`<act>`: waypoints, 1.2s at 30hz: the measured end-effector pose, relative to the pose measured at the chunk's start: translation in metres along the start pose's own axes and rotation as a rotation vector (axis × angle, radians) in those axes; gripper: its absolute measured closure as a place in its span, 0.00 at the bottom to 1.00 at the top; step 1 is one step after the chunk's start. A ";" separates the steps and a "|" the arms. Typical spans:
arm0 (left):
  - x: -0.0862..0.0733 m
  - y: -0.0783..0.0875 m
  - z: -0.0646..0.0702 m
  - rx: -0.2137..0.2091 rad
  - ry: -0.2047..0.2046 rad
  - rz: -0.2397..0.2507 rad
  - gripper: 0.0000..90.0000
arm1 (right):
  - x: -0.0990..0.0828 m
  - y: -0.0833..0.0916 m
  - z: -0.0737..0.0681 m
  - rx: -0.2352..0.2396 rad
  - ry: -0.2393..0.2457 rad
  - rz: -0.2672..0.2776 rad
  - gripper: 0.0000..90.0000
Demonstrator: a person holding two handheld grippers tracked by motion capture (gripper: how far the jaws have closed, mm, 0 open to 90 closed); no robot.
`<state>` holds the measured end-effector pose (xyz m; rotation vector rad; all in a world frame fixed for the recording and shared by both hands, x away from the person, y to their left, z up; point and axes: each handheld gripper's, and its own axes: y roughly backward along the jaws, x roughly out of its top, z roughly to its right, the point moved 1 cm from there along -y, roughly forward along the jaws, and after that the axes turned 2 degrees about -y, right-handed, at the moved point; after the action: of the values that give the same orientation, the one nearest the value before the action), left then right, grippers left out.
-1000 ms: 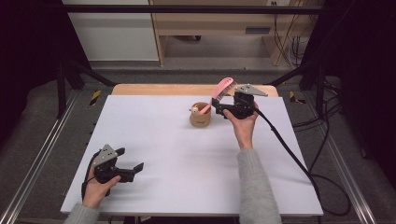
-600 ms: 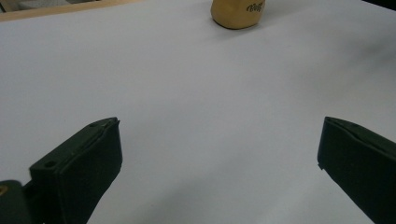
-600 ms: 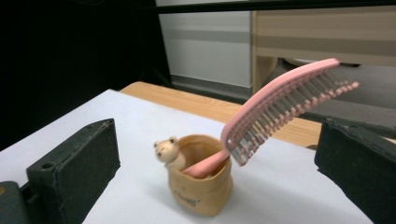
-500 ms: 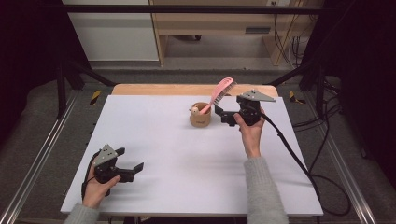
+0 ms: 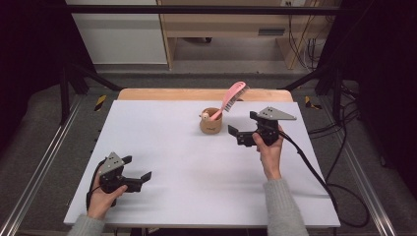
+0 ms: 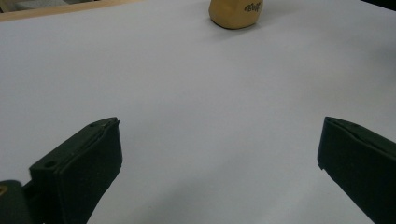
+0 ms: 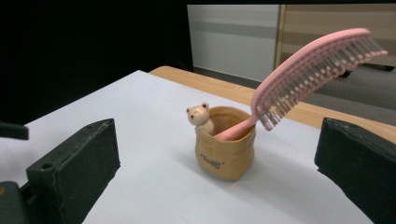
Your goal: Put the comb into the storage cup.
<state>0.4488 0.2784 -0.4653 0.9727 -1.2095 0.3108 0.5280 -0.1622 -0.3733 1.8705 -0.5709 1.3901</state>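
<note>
My left claw (image 5: 136, 180) rests at the near left of the white table (image 5: 162, 142), jaws wide apart, nothing between them. My right claw (image 5: 240, 131) sits farther out, jaws spread and empty, just right of the small tan bear-topped pot (image 5: 210, 122). Pink plastic hairbrush (image 5: 228, 100) stands handle-down in that pot, leaning right.

The right gripper (image 5: 241, 129) is drawing back from the pink brush (image 5: 230, 100), now sitting with its jaws spread and nothing between them, just beside the tan cup (image 5: 210, 121). The brush is standing free in the cup, handle inside, its bristled head leaning up and out toward the table's far edge.
</note>
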 end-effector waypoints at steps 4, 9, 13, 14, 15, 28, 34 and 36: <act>0.000 0.000 0.000 -0.002 -0.001 0.000 0.00 | -0.009 0.006 -0.005 0.017 0.034 -0.017 0.01; 0.000 0.000 0.000 -0.003 -0.002 0.000 0.00 | -0.021 0.010 -0.009 0.047 0.044 -0.037 0.01; 0.000 0.000 0.001 -0.004 -0.002 0.002 0.00 | -0.032 0.013 -0.009 0.051 0.057 -0.059 0.01; 0.000 0.000 0.001 -0.004 -0.003 0.002 0.00 | -0.034 0.014 -0.009 0.055 0.058 -0.062 0.01; 0.000 0.000 0.001 -0.004 -0.003 0.002 0.00 | -0.037 0.015 -0.009 0.066 0.052 -0.065 0.01; 0.000 0.000 0.001 -0.007 -0.005 0.007 0.00 | -0.071 0.033 0.003 0.071 0.049 -0.082 0.01; 0.000 0.000 0.001 -0.009 -0.009 0.009 0.00 | -0.087 0.042 0.010 0.081 0.045 -0.074 0.01; 0.000 0.000 0.001 -0.010 -0.009 0.009 0.00 | -0.092 0.046 0.012 0.087 0.045 -0.078 0.01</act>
<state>0.4480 0.2775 -0.4650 0.9613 -1.2225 0.3075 0.4735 -0.2069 -0.4494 1.9040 -0.4172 1.4223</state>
